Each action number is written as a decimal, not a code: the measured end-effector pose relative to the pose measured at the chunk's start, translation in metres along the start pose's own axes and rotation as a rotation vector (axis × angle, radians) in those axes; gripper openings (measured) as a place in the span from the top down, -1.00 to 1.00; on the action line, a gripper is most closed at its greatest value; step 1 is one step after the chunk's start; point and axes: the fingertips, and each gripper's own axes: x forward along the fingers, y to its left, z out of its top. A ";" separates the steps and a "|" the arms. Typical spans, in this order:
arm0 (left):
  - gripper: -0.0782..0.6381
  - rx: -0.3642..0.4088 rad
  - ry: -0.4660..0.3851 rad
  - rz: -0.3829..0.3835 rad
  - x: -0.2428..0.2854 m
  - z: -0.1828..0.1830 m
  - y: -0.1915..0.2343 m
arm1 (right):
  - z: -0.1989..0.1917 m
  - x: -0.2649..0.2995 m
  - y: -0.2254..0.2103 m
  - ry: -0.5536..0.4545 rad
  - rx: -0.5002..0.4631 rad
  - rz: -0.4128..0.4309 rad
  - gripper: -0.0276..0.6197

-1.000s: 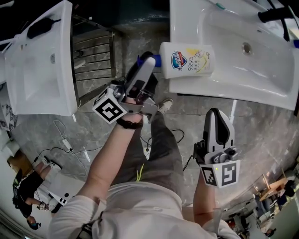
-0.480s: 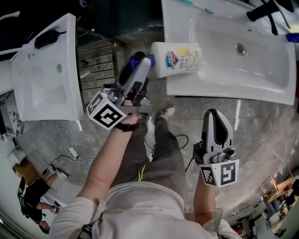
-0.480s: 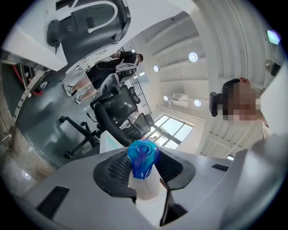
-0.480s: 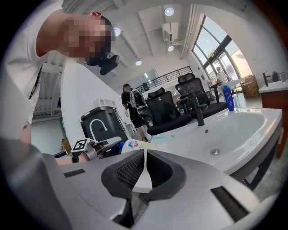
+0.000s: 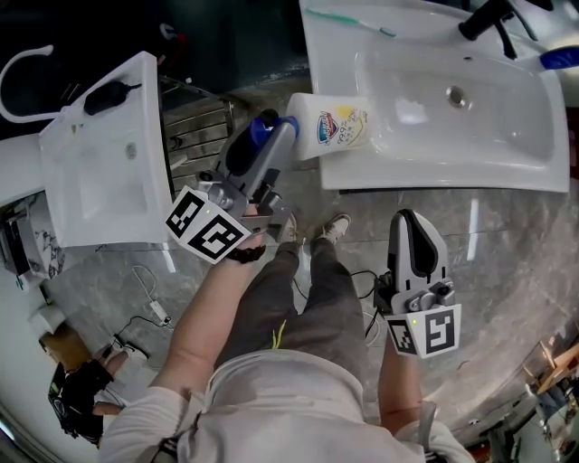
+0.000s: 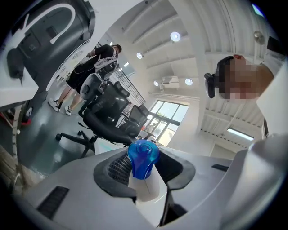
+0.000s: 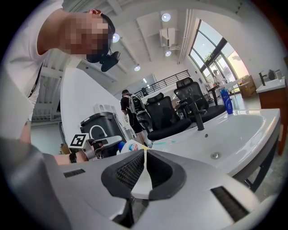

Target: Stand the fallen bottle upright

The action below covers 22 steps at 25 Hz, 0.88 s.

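The white soap bottle [image 5: 335,127] with a blue cap [image 5: 265,122] rests its base on the front left corner of the white sink [image 5: 507,174] and leans with its neck out past the edge. My left gripper [image 5: 271,128] is shut on the cap end. In the left gripper view the blue cap [image 6: 143,159] sits pinched between the dark pads. My right gripper [image 5: 412,222] hangs low at the right over the floor, shut and empty. The right gripper view shows the bottle [image 7: 130,146] off to the left of its own closed tips [image 7: 145,152].
A black faucet [image 5: 488,16] and a green toothbrush [image 5: 348,20] are on the far side of the sink. A second white basin [image 5: 90,181] stands at the left with a metal rack [image 5: 194,136] between. Cables lie on the marble floor [image 5: 507,271].
The left gripper has risen and rolled with the cap in it. The bottle has tipped from lying flat toward upright and looks shorter from above. The right gripper rose slightly.
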 end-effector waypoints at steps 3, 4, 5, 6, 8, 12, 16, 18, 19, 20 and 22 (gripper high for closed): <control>0.36 0.096 0.047 -0.003 0.004 0.006 -0.014 | 0.009 -0.004 0.003 -0.017 -0.003 -0.001 0.78; 0.36 0.133 0.065 -0.005 0.006 0.007 -0.019 | 0.012 -0.006 0.003 -0.024 -0.005 -0.002 0.78; 0.36 0.169 0.083 -0.010 0.008 0.007 -0.025 | 0.016 -0.008 0.003 -0.031 -0.007 -0.002 0.78; 0.36 0.202 0.102 -0.015 0.010 0.006 -0.030 | 0.018 -0.011 0.003 -0.038 -0.008 -0.003 0.78; 0.36 0.258 0.137 -0.024 0.013 0.005 -0.041 | 0.024 -0.015 0.004 -0.047 -0.009 -0.004 0.78; 0.35 0.375 0.197 -0.049 0.021 0.005 -0.062 | 0.034 -0.023 0.007 -0.057 -0.014 -0.004 0.78; 0.36 0.486 0.243 -0.079 0.024 -0.002 -0.077 | 0.042 -0.032 0.011 -0.067 -0.022 -0.005 0.78; 0.40 0.506 0.245 -0.100 0.025 -0.004 -0.083 | 0.045 -0.036 0.012 -0.072 -0.024 -0.009 0.78; 0.40 0.515 0.245 -0.111 0.026 -0.006 -0.086 | 0.046 -0.039 0.012 -0.073 -0.026 -0.011 0.78; 0.41 0.529 0.246 -0.121 0.027 -0.007 -0.089 | 0.046 -0.041 0.012 -0.073 -0.028 -0.013 0.78; 0.53 0.579 0.249 -0.142 0.031 -0.011 -0.094 | 0.046 -0.045 0.012 -0.071 -0.030 -0.019 0.78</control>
